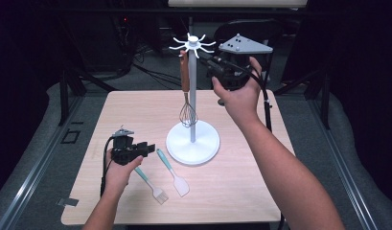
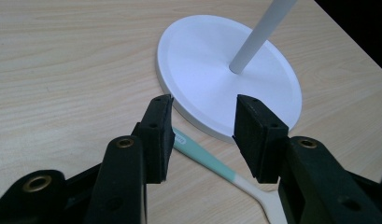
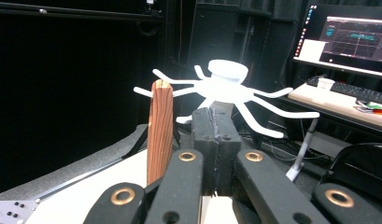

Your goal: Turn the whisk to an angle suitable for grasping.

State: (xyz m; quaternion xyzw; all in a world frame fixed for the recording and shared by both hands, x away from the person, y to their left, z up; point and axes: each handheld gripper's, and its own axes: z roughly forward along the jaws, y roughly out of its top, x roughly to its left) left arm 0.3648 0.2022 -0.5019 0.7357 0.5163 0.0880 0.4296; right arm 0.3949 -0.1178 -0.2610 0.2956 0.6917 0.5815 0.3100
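A white utensil stand point(image 1: 192, 110) rises from a round base point(image 1: 203, 143) at mid-table, its crown of hooks point(image 1: 193, 44) on top. A whisk with a wooden handle point(image 1: 185, 91) hangs from one hook. My right gripper point(image 1: 206, 61) is raised just right of the crown, jaws shut together with nothing between them point(image 3: 215, 135); the wooden handle point(image 3: 159, 130) stands just left of them. My left gripper point(image 1: 148, 148) is low over the table, open point(image 2: 202, 126), above the handle of a teal spatula point(image 2: 207, 161) lying beside the base point(image 2: 226, 70). A teal brush point(image 1: 150, 184) lies nearby.
The spatula point(image 1: 173, 171) and brush lie side by side on the wooden table point(image 1: 241, 191) in front of the base. A grey tab point(image 1: 68, 202) sits at the front left corner. Behind the table are black frames, and a desk with a monitor point(image 3: 354, 39).
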